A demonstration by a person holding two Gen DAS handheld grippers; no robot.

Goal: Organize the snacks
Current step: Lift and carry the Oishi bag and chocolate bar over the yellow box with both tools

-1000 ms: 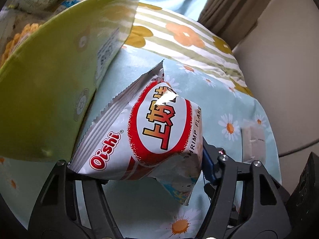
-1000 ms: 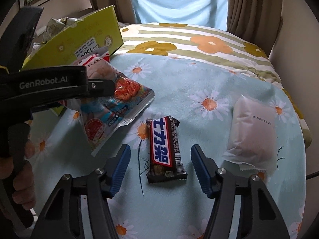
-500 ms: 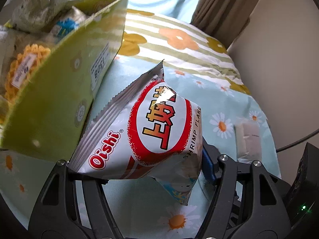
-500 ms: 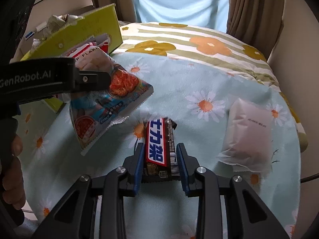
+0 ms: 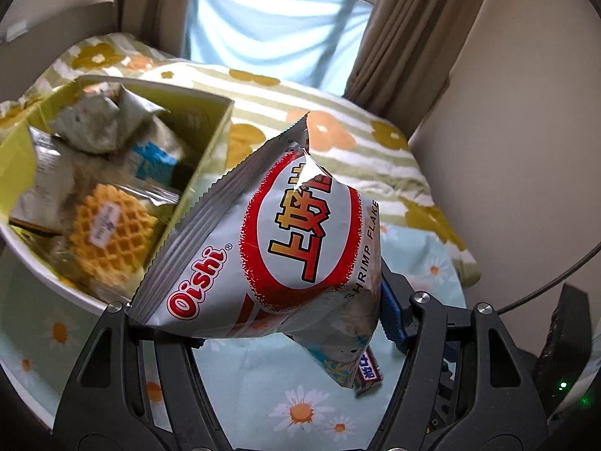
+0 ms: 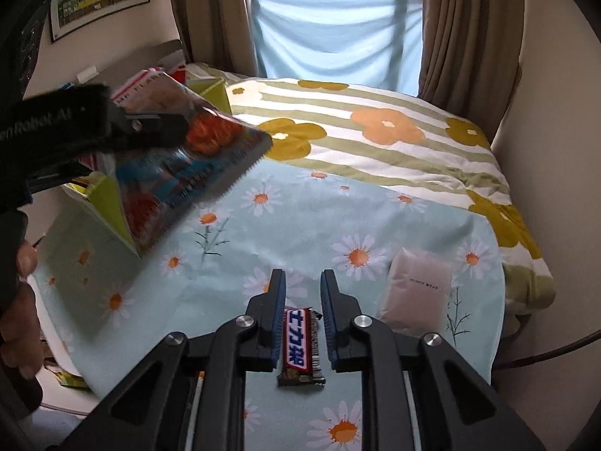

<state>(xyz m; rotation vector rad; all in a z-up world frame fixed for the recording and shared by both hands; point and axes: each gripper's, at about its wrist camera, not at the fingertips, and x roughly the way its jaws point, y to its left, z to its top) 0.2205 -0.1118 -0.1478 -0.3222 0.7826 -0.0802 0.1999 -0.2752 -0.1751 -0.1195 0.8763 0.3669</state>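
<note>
Left wrist view:
- Jaws of left gripper [image 5: 259, 323] pinching a chip bag [image 5: 285, 248], held up in the air.
- Beyond it, toward the bed's left edge: green snack box [image 5: 210, 158], open, holding a waffle pack [image 5: 112, 233] and other wrapped packets.
- Under the bag's lower corner: end of a chocolate bar [image 5: 370, 374].
- Below: daisy sheet [image 5: 263, 383].

Right wrist view:
- Jaws of right gripper [image 6: 302, 315] pressed together on the chocolate bar [image 6: 299, 342], bar lengthwise between the pads.
- Just right of it, near the bed's right edge: pale pouch [image 6: 415, 293], lying flat on the daisy sheet [image 6: 300, 218].
- Far end: striped flower quilt [image 6: 375, 143].
- Left edge: chip bag [image 6: 188, 173] in the left gripper, over the green snack box [image 6: 109, 206]; a hand [image 6: 18, 300] at the handle.
</note>
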